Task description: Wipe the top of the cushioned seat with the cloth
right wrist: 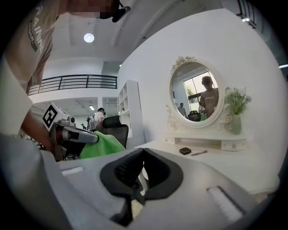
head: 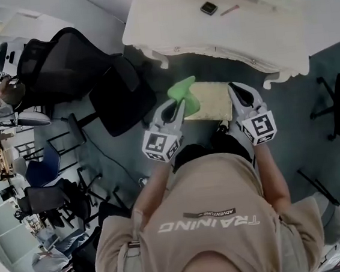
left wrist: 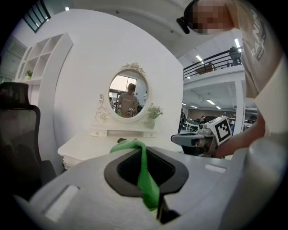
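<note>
**Operator:** Head view, status?
**Manual:** Your left gripper [head: 176,106] pinches the green cloth [head: 185,93]. The cloth bunches at the left edge of the cushioned seat [head: 210,103]; contact with the seat top cannot be confirmed. Your right gripper [head: 238,92] sits over the seat's right edge. The seat stands just in front of the white surface [head: 171,29]. Your shirt [head: 212,188] reads "TRAINING", with "ADVENTURE" in smaller print next to it.

**Operator:** Left gripper view?
**Manual:** The jaws are clamped on the cloth: a green strip runs up between the pads and folds over the tips. Beyond them, an oval mirror [left wrist: 129,95] stands on the surface. Your right gripper shows at the right, its marker cube [left wrist: 222,129] facing the camera.

**Operator:** Right gripper view?
**Manual:** The jaws are pressed together at the tips, with nothing between them. The cloth shows at the left, under your left gripper. On the surface, below the mirror, a small dark box [right wrist: 184,151] and a pink pen [right wrist: 199,153] lie side by side. A vase [right wrist: 236,123] stands at the mirror's right.
</note>
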The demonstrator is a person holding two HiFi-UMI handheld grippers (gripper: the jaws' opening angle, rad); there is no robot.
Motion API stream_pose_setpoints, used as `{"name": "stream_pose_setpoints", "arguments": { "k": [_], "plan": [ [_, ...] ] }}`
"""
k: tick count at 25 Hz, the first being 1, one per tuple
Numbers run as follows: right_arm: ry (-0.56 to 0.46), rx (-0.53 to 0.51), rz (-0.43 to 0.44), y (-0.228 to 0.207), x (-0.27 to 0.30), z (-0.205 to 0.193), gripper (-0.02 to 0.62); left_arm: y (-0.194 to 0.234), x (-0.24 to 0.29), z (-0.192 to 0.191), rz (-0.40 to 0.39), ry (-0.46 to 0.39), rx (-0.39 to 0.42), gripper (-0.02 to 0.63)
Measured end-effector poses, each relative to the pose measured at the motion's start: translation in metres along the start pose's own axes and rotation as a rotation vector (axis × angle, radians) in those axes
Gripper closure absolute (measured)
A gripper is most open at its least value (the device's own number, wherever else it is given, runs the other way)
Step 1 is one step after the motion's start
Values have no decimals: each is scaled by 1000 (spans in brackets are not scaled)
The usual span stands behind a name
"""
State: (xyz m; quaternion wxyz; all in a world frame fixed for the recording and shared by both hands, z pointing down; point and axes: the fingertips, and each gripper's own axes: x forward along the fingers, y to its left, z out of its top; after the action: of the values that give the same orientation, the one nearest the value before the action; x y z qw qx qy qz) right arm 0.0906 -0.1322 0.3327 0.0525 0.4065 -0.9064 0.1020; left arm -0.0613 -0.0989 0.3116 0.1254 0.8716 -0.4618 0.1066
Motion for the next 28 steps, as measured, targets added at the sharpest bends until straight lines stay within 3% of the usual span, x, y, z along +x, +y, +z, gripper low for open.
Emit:
{"name": "stream_pose_setpoints", "arguments": {
  "k": [9,14,21,28],
  "plan": [
    [17,17,55,-13,36,-3,591,25,23,-5,39,30,-19,581],
    [58,21,68,5,52,-19,592,50,28,-26,33,39,-32,581],
    [132,-13,29,36,74,-24,591,105,29,-56,-3,36,-74,581],
    [232,-23,-27,69,107,-58,591,177,26,-114,-39,100,-33,581]
  ]
}}
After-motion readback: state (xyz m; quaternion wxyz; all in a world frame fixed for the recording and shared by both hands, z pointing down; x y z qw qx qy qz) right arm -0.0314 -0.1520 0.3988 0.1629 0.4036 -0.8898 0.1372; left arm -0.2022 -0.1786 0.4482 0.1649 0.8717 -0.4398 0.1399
